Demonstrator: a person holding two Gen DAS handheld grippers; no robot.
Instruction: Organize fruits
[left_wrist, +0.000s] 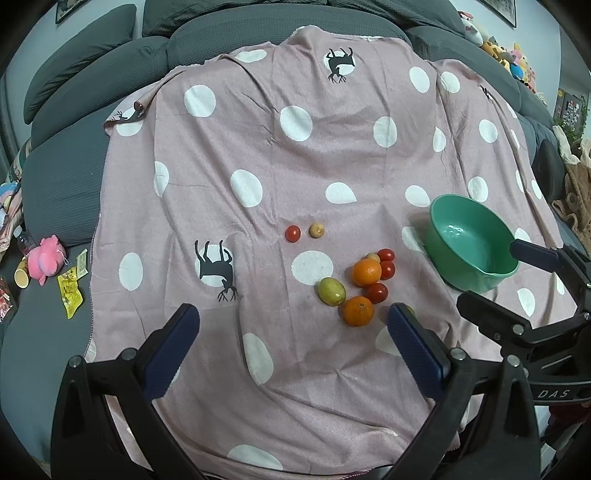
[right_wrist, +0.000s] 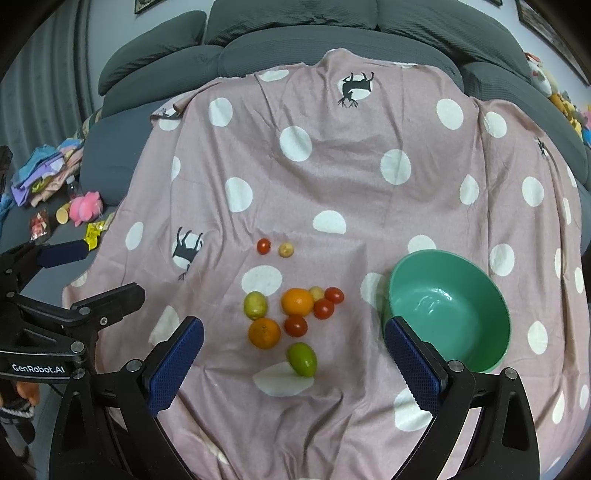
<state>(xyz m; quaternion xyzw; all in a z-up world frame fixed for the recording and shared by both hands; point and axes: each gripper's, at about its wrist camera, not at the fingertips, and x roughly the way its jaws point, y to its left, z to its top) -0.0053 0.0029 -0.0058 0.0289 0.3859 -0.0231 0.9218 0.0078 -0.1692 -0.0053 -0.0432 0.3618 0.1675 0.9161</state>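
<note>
Starting at the left edge of the left wrist view, a pink plush toy and a yellow packet lay on the grey sofa, beside the pink spotted blanket draped over it. The left hand-held gripper sat at lower centre with its blue fingers wide apart, holding nothing. Just above centre, a cherry tomato and a small yellow fruit lay side by side, apart from the main cluster. Right of centre, the cluster held a yellow-green fruit, two oranges and three cherry tomatoes, touching or nearly so. At the right, the empty green bowl stood on the blanket.

In the right wrist view, the right hand-held gripper sat at lower centre, fingers likewise spread and empty. A green fruit lay between them, below the cluster. The bowl stood just beyond the right finger.
</note>
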